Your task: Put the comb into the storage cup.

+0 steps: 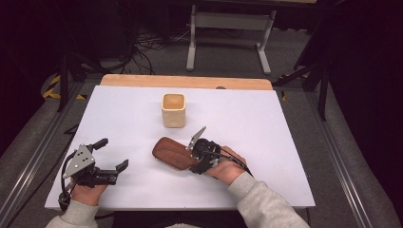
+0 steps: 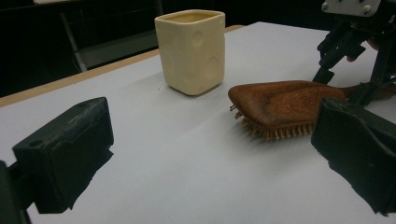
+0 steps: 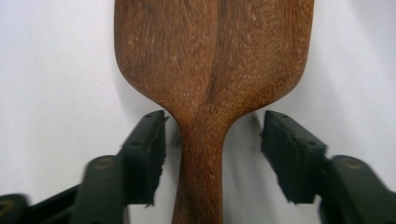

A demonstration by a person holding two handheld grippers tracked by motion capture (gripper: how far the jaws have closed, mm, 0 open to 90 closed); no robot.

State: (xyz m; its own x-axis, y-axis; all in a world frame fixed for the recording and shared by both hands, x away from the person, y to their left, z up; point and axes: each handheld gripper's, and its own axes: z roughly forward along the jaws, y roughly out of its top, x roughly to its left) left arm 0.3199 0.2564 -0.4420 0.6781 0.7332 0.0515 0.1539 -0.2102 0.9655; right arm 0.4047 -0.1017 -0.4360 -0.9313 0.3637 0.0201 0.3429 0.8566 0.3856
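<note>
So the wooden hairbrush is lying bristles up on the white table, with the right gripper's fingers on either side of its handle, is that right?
Not quite. The hairbrush lies bristles down, wooden back up, as the left gripper view shows. The rest holds: it is on the white table, and the right gripper has its fingers on either side of the handle, not yet pressing it.

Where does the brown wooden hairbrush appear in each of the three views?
High view: the brown wooden hairbrush lies at the centre, below the cream square cup.
Left gripper view: right of centre, bristles down, right of that cup.
Right gripper view: centre, its handle runs down between the right gripper jaws, with gaps on both sides.
Shared landmark: the white table top.
</note>
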